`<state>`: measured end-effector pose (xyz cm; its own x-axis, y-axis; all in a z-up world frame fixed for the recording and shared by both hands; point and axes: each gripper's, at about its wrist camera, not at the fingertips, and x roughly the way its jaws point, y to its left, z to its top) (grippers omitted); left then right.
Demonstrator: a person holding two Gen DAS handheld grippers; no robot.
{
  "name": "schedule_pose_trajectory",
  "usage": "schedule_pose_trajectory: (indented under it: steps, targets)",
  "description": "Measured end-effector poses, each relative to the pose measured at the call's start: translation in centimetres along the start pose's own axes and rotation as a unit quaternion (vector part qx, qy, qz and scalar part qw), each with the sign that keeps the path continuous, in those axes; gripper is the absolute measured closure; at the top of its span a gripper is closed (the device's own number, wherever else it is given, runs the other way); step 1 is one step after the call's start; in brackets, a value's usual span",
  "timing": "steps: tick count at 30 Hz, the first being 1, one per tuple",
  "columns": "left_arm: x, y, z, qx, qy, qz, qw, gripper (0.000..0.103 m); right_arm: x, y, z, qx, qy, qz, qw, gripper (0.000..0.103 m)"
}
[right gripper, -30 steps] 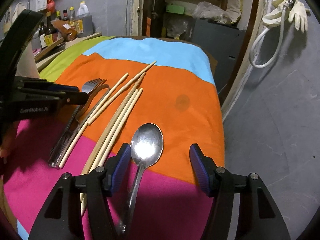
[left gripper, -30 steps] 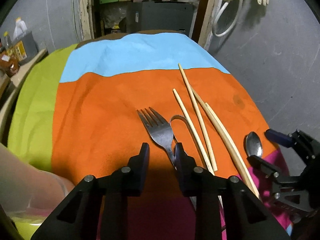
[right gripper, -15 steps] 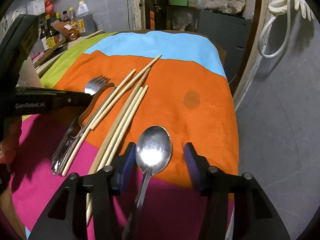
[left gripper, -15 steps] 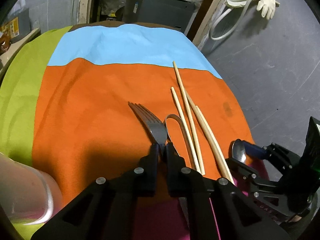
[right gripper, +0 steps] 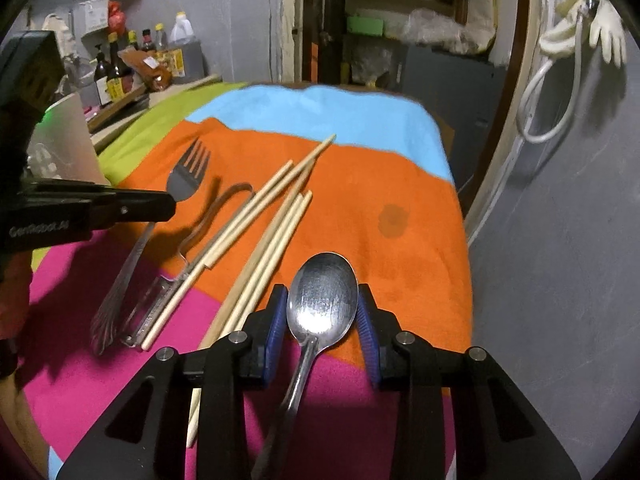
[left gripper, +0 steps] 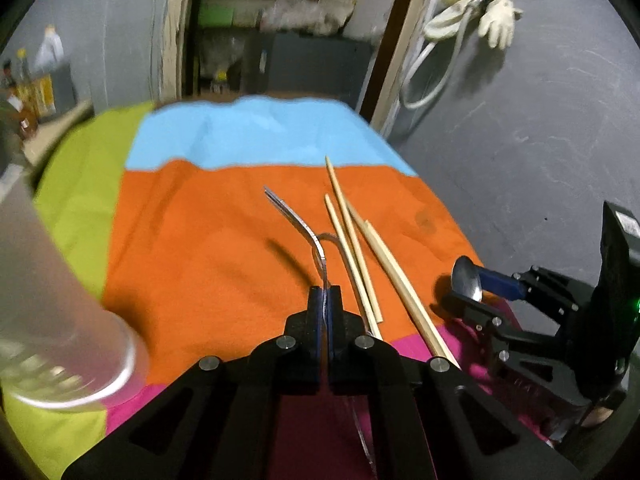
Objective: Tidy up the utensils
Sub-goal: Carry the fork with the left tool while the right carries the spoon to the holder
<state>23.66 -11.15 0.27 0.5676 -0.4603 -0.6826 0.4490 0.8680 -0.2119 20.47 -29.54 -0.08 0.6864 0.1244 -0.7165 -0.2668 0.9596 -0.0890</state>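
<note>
My left gripper [left gripper: 325, 308] is shut on the neck of a metal fork [left gripper: 294, 216] and holds it lifted off the cloth, turned on edge; the fork also shows in the right wrist view [right gripper: 188, 176]. My right gripper [right gripper: 322, 312] has closed in around the bowl of a metal spoon [right gripper: 322, 300], its blue pads [right gripper: 276, 320] touching or nearly touching the bowl's sides. The spoon's handle runs back between the fingers. Several wooden chopsticks [right gripper: 264, 220] and a metal peeler [right gripper: 208, 220] lie on the striped cloth [right gripper: 360, 184] between the two grippers.
A clear plastic cup [left gripper: 60, 320] stands at the left near my left gripper. Bottles [right gripper: 120, 68] stand on a shelf at far left. The table's right edge drops off beside a grey wall [right gripper: 560, 220] with a hose and glove.
My left gripper closed on the fork and lifted it, turning it on edge. My right gripper narrowed from wide open until its pads reach the spoon's bowl.
</note>
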Motion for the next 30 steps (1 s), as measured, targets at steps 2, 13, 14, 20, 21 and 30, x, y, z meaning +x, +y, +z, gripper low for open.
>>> schedule_pose_trajectory:
  steps: [2, 13, 14, 20, 21, 30]
  targets:
    - [-1.1, -0.4, -0.5, 0.000, -0.027, 0.012, 0.9996, 0.103, -1.0, 0.5, -0.1, -0.009, -0.028, -0.006, 1.000, 0.072]
    - [-7.3, -1.5, -1.6, 0.011, -0.180, 0.085, 0.9800, 0.103, -6.1, 3.5, 0.3, -0.030, -0.182, -0.051, 0.982, 0.072]
    - [-7.8, -1.5, -1.6, 0.013, -0.191, 0.090, 0.9775, 0.103, -6.6, 3.8, 0.7, -0.028, -0.197, -0.050, 0.979, 0.072]
    - [-11.3, -0.6, -0.9, 0.018, -0.244, 0.114, 0.9629, 0.103, -9.0, 5.0, 3.9, -0.010, -0.268, -0.024, 0.963, 0.072]
    - [-12.0, -0.4, -0.9, 0.019, -0.253, 0.118, 0.9601, 0.103, -9.3, 5.2, 4.3, -0.007, -0.279, -0.018, 0.960, 0.072]
    - [-18.3, 4.1, 0.9, 0.009, -0.327, 0.164, 0.9307, 0.103, -11.3, 9.3, 10.0, 0.000, -0.372, 0.032, 0.928, 0.072]
